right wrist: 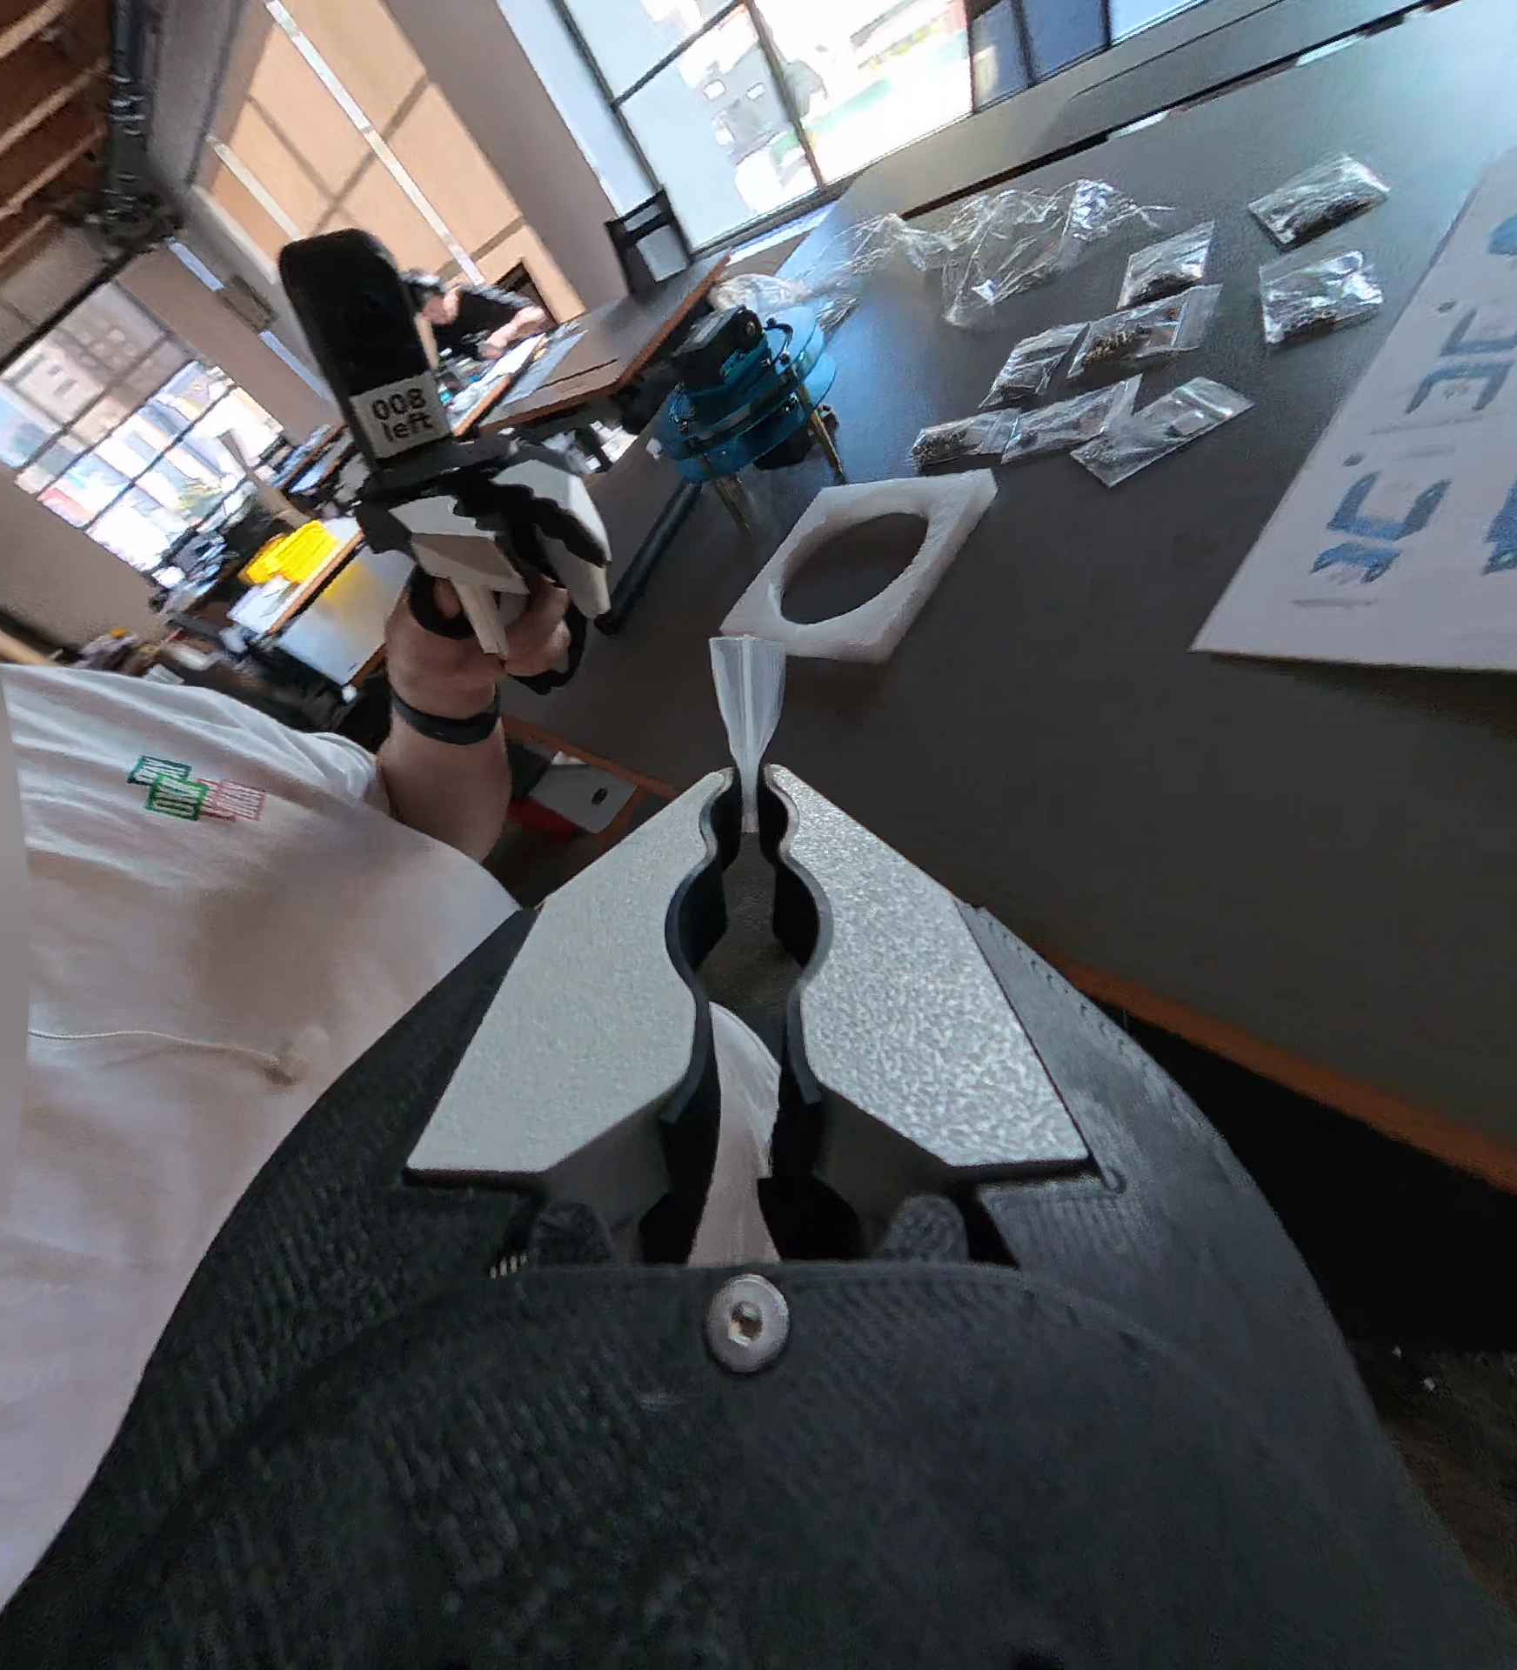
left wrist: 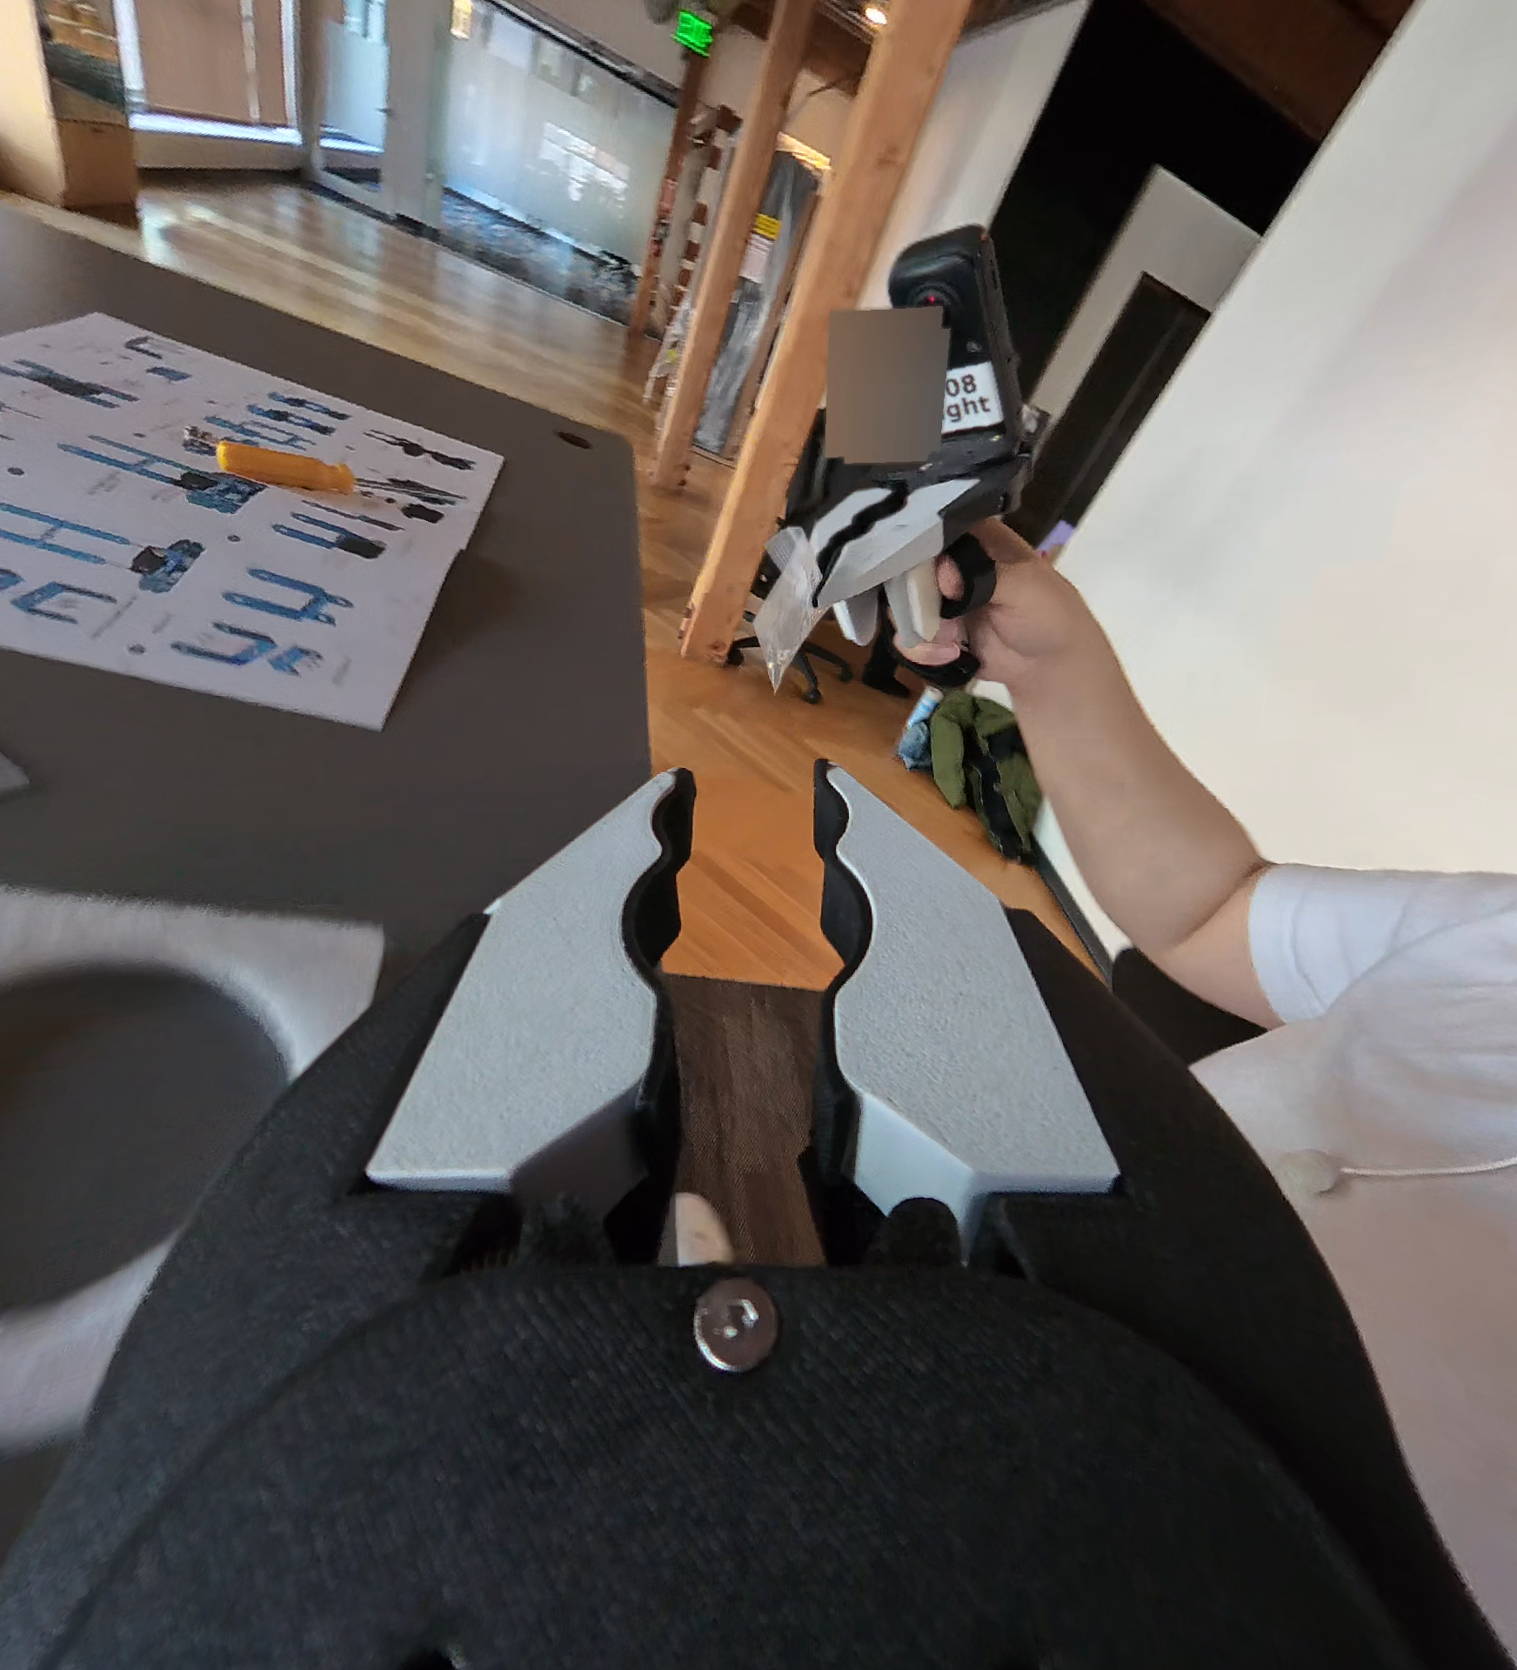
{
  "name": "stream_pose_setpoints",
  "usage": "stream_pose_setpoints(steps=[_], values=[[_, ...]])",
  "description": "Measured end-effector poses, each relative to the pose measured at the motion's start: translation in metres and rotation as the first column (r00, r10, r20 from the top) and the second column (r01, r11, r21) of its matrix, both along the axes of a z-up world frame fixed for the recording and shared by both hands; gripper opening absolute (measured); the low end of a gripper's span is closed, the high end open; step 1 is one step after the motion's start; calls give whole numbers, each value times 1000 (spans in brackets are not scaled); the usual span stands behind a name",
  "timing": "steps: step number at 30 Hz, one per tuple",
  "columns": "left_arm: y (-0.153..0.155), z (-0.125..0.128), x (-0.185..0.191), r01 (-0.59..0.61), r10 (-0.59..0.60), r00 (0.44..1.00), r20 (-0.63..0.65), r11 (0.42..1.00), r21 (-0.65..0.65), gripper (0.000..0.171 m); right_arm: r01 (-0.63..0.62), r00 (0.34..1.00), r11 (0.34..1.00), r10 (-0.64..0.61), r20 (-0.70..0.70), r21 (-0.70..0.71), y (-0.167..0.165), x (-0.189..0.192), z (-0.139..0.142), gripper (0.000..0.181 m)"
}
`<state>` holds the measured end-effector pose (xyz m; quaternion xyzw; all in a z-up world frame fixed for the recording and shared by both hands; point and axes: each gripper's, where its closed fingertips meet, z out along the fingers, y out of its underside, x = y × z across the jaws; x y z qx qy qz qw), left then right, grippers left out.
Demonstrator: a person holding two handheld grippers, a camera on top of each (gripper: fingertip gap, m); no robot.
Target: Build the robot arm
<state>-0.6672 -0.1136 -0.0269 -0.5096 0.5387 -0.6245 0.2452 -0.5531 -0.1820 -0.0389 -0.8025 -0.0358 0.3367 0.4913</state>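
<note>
My right gripper (right wrist: 748, 788) is shut on the top edge of a small clear plastic bag (right wrist: 746, 700), which hangs in the air off the table's near edge. In the left wrist view the right gripper (left wrist: 820, 592) is raised to the right of the table, with the bag (left wrist: 782, 607) dangling from its tips. My left gripper (left wrist: 757, 795) is open and empty, held over the table's corner and pointing towards the floor beyond. It also shows in the right wrist view (right wrist: 556, 551), raised in a hand beside the white-shirted person.
On the dark grey table (right wrist: 1143, 813) lie a printed paper sheet (left wrist: 195, 542) with a yellow-handled screwdriver (left wrist: 285, 465), a white foam frame (right wrist: 940, 524), several small bags of parts (right wrist: 1143, 361) and a blue acrylic assembly (right wrist: 746, 398). Wooden posts (left wrist: 791, 361) stand beyond. The tips of one gripper are about 15 cm away from the tips of the other.
</note>
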Motion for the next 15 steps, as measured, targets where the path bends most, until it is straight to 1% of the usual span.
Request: stream_pose_setpoints(steps=[3,6,8,9,11,13,15], values=[[-3,-5,54,-44,44,999,-6,998,-35,28,-115,993,993,115,21,-10,9,41,-8,1],[1,-12,108,-123,123,992,-16,992,14,34,-254,967,967,255,28,-16,19,74,-11,1],[13,-12,141,-204,205,979,-8,978,43,51,-328,944,944,329,-2,-25,28,95,-7,1],[16,-9,154,-217,217,976,4,975,54,51,-373,928,928,372,-12,-28,31,103,-4,1],[18,-9,180,-211,211,977,4,974,78,49,-448,894,893,449,12,-39,39,118,-4,1],[13,-12,200,-147,150,988,-30,985,90,45,-497,866,866,499,32,-61,49,128,-6,1],[10,-9,214,-98,100,994,-33,993,73,36,-547,835,835,549,25,-61,57,131,-4,1]])
